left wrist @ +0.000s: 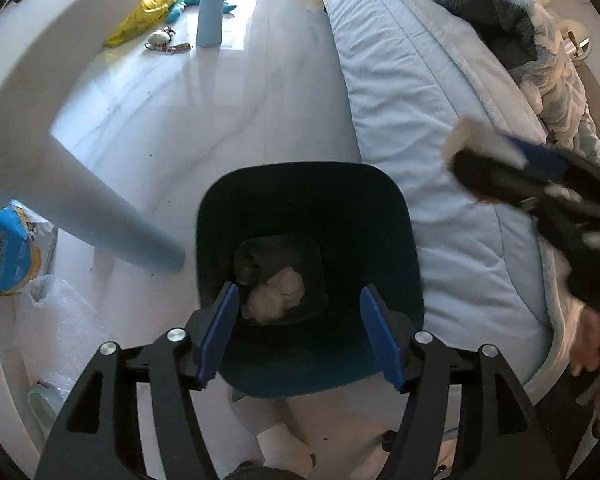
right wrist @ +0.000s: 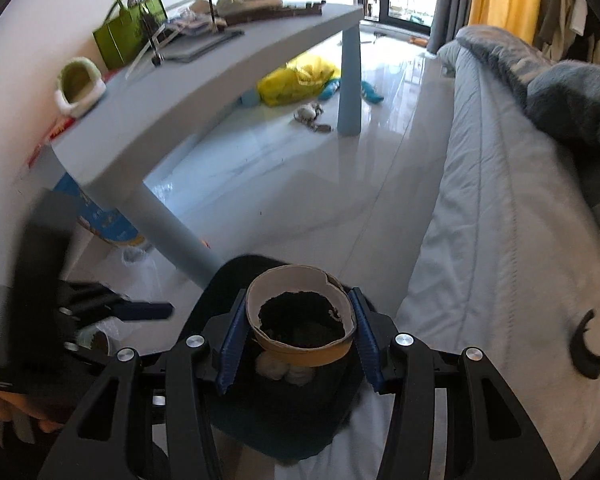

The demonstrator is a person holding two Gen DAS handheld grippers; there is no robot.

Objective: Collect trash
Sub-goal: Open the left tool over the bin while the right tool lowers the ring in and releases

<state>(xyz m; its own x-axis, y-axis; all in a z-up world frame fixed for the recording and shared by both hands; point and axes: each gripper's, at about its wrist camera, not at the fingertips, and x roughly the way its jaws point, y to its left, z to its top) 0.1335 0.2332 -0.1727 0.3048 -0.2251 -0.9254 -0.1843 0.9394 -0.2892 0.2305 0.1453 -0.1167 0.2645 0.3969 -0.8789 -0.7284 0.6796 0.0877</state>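
The right claw (right wrist: 300,330) is clamped on a cardboard tape-roll core (right wrist: 300,320), squeezed slightly oval between its 2 blue fingers (right wrist: 230,350), and hangs right over the mouth of the dark bin (right wrist: 220,288); crumpled white tissue (right wrist: 274,368) shows in the bin just below the core, at 6 o'clock of it. The left claw (left wrist: 300,336) is spread wide with nothing in it, poised above the same bin (left wrist: 308,184), where the tissue (left wrist: 276,296) lies on the bottom; the right claw comes in at its 2 o'clock. The step in hand looks like the drop. To do it well, I would centre the core over the opening, clear of the rim toward the bed (right wrist: 500,220) at 3 o'clock, keep it low, then part the fingers fully so it falls flat and does not bounce out. The desk (right wrist: 204,76) leg at 10 o'clock stands close, so avoid swinging that way.
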